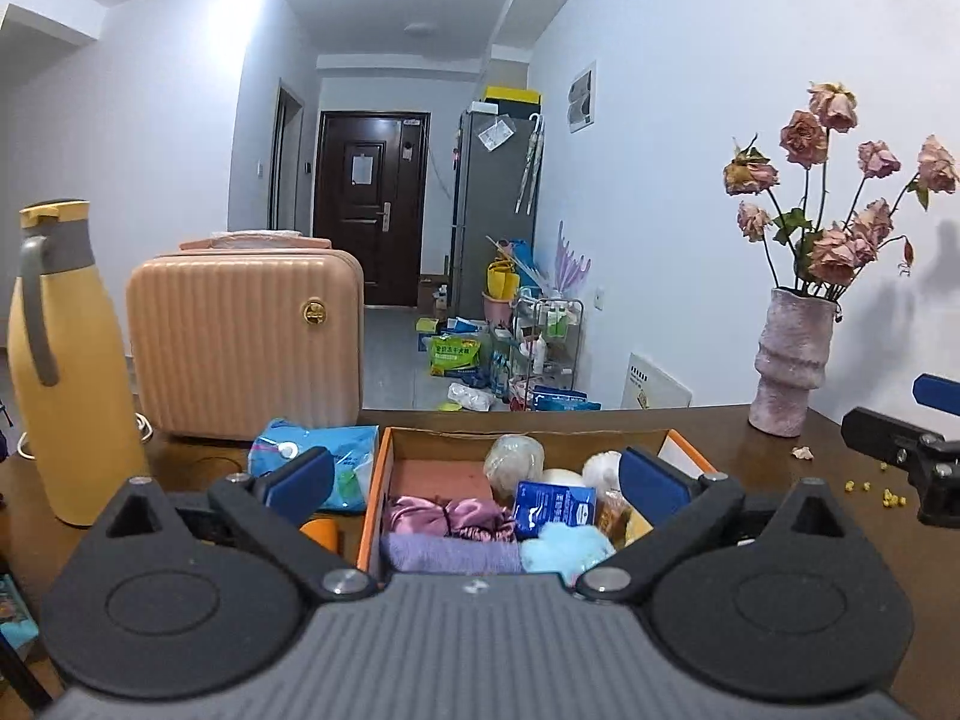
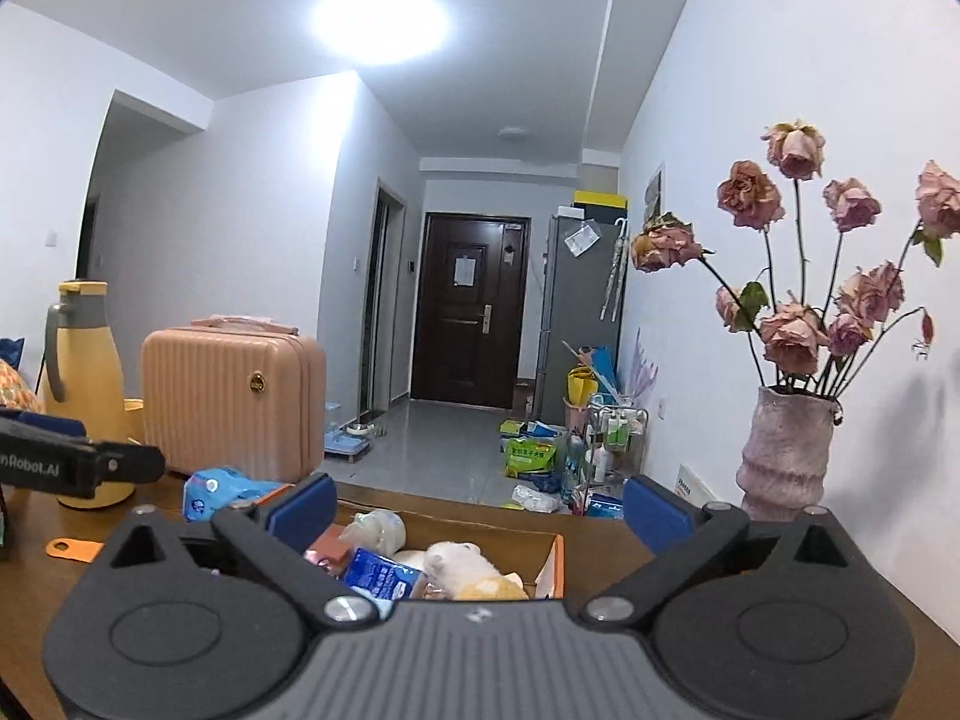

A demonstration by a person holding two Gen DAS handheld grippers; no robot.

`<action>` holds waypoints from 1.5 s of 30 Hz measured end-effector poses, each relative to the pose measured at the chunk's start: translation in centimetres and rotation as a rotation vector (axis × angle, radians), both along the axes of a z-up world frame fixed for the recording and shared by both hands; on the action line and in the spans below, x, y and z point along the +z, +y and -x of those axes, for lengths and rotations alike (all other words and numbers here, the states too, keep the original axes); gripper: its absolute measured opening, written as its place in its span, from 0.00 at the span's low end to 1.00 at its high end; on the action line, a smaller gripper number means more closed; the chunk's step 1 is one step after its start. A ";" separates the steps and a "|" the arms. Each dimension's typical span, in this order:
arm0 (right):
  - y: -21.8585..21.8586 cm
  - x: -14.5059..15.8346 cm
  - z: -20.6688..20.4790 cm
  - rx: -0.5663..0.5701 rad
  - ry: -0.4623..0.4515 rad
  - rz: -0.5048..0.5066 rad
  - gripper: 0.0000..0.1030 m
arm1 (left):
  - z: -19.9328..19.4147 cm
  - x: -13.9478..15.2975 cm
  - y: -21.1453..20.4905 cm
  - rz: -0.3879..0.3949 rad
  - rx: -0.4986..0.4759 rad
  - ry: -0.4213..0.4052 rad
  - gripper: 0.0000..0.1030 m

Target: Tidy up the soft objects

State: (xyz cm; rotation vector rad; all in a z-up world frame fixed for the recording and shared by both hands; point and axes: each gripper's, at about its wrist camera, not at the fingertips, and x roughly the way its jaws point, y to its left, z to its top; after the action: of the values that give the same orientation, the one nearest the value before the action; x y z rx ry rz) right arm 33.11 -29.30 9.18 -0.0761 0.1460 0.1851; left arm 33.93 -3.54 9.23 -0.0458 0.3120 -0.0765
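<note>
— Box (image 1: 373,498) contents first: what sits inside?

— Soft things fill the orange-walled cardboard box on the brown table (image 1: 690,438): a folded purple cloth (image 1: 450,553), a pink satin scrunchie (image 1: 447,517), a light blue plush (image 1: 567,546), a blue tissue pack (image 1: 555,509) and a white fluffy toy (image 2: 459,561).

— And the grippers?

— The left gripper (image 1: 477,480) hovers over the box, jaws spread wide, nothing between them. The right gripper (image 2: 477,510) is equally wide and empty, above the box's near right side.

— Around the box?

— A blue plastic packet (image 1: 312,456) lies just left; behind it stands a peach suitcase (image 1: 240,348), then a yellow flask (image 1: 60,372). A vase (image 1: 786,360) of dried roses stands far right.
</note>
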 end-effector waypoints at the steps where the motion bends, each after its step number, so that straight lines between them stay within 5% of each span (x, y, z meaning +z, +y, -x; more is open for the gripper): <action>1: 0.0 0.0 0.4 -0.002 -0.003 -0.003 0.99 | 0.5 0.0 0.1 0.002 0.000 0.003 1.00; 11: -0.8 -2.2 5.9 -0.032 0.000 -0.089 1.00 | 8.0 -1.3 1.2 0.000 -0.011 -0.032 1.00; 16: -1.5 -4.6 10.2 -0.048 0.074 -0.130 1.00 | 14.2 -3.4 1.9 0.017 0.011 -0.048 1.00; 21: -0.9 -6.4 16.5 -0.056 0.099 -0.111 1.00 | 20.5 -5.7 2.6 0.034 0.062 -0.047 1.00; 26: 0.1 -9.1 23.3 -0.041 0.115 -0.124 1.00 | 26.5 -7.1 2.5 -0.034 0.059 -0.083 1.00; 32: 1.3 -11.9 30.3 -0.027 0.155 -0.171 1.00 | 32.4 -8.9 2.4 -0.034 0.057 -0.031 1.00; 45: 2.4 -11.3 31.4 0.000 0.168 -0.150 1.00 | 32.9 -7.5 2.1 -0.029 0.035 -0.075 1.00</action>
State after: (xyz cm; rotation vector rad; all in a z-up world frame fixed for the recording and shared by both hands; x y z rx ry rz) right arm 1.71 -26.94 -2.17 0.0891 0.2992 0.2020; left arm 0.98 -1.45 1.76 -0.0194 0.2373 -0.0386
